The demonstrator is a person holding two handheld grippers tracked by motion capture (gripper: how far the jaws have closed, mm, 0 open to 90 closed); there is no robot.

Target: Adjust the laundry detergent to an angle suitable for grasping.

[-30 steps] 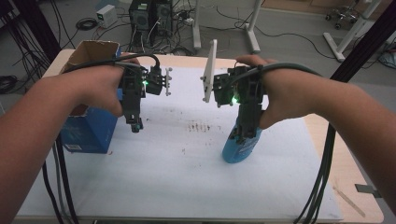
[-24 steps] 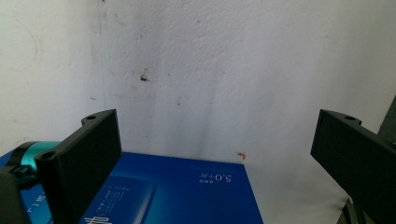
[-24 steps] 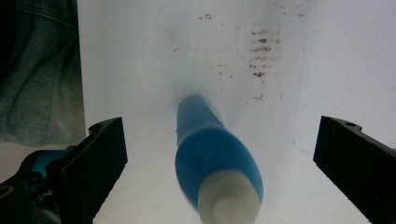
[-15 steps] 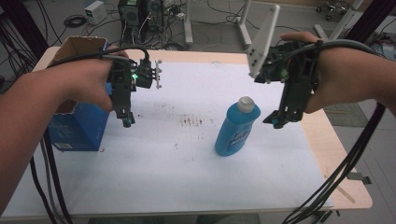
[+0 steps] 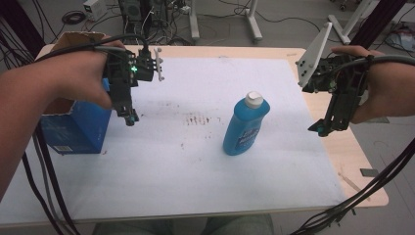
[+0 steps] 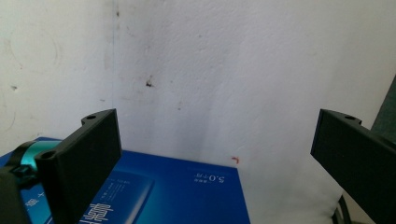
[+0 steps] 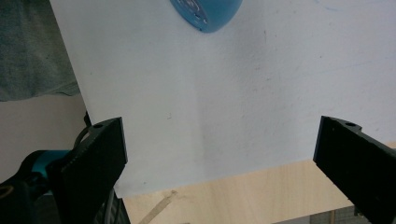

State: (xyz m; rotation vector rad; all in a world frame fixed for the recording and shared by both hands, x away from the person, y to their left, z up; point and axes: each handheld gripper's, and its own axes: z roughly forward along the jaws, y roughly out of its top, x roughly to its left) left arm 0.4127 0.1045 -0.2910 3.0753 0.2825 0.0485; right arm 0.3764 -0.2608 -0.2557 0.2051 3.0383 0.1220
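Observation:
A blue bottle [image 5: 243, 128] with a white cap stands upright on the white mat [image 5: 195, 161], right of the middle. My right gripper [image 5: 320, 130] hangs open over the mat's right edge, well to the right of the bottle and apart from it. In the right gripper view the jaws of my right gripper [image 7: 219, 140] are wide apart with nothing between them, and the bottle's base [image 7: 205, 11] shows at the top. My left gripper [image 5: 131, 120] hovers open beside a blue box [image 5: 73, 131] at the left. The left gripper [image 6: 215, 135] holds nothing, with the box [image 6: 168, 191] just below it.
The blue box stands open-topped at the mat's left edge. Bare wooden table [image 5: 342, 156] runs along the right of the mat. Brown stains [image 5: 195, 119] mark the mat's centre. Cables trail from both grippers off the front edge. Stands and equipment sit on the floor beyond the table.
My right gripper has let go of the bottle and moved away to the right, past the mat's edge. The bottle stays standing. The left gripper has hardly moved.

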